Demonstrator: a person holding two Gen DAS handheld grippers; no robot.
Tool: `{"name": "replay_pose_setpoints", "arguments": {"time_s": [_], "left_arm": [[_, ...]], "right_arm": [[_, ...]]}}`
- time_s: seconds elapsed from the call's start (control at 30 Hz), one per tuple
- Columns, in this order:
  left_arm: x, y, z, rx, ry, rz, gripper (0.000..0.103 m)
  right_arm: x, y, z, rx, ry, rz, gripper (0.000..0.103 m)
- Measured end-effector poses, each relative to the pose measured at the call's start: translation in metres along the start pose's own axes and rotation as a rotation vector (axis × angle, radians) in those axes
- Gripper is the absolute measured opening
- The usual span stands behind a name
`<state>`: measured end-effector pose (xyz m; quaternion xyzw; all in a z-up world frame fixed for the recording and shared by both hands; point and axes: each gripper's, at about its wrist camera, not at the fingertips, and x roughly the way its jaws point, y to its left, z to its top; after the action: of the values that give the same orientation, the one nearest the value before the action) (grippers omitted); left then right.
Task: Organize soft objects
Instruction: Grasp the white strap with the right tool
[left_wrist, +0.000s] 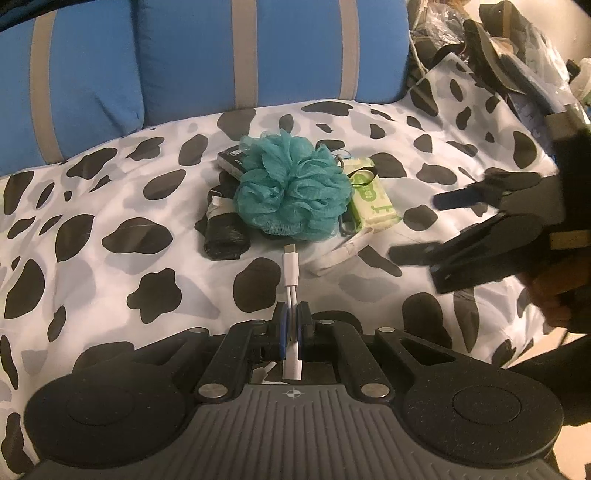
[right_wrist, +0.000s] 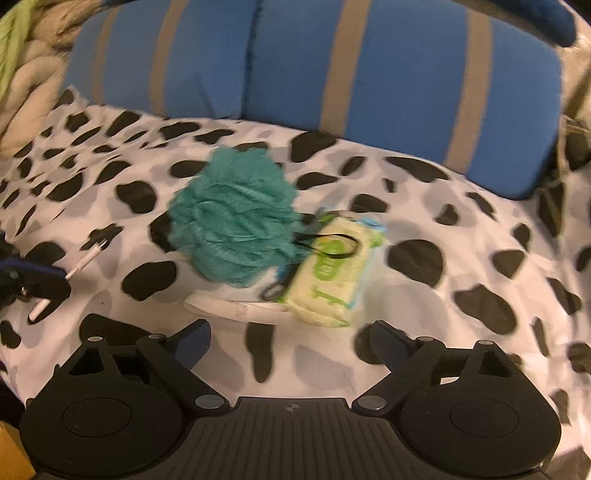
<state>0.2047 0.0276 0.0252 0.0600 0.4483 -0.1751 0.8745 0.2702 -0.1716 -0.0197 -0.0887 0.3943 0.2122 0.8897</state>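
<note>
My left gripper (left_wrist: 291, 325) clamped on white adapter cable (left_wrist: 290, 273), cable's long axis pointing straight ahead at pile. My right gripper (right_wrist: 288, 343) spread wide, holding nothing. Just beyond right fingers: white strap (right_wrist: 236, 306), then green wipes pack (right_wrist: 332, 273), long axis running away and rightward. Teal loofah (right_wrist: 232, 221) left of pack, touching it (black roll (left_wrist: 223, 236) behind, left view only). Right gripper nearer pack, I judge.

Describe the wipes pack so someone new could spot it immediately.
On the cow-print bedspread below the blue striped pillows, find the teal bath pouf. The wipes pack lies against its right side: flat, pale green, soft plastic, unlike the frilly pouf.
</note>
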Motion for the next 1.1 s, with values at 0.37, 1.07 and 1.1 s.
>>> {"name": "replay_pose_setpoints", "arguments": {"time_s": [0.37,1.07,1.1], "left_arm": [[-0.011,0.014,0.001,-0.03,-0.011,-0.003,0.006],[-0.01,0.022,0.001,-0.043,0.003,0.012,0.006],[-0.01,0.022,0.001,-0.044,0.004,0.014,0.006]], "right_arm": [[0.035,0.026,0.004,-0.271,0.006,0.026,0.071],[0.055,0.032,0.022,-0.221,0.184,0.135,0.012],[0.051,0.032,0.022,-0.226,0.178,0.145,0.012]]}}
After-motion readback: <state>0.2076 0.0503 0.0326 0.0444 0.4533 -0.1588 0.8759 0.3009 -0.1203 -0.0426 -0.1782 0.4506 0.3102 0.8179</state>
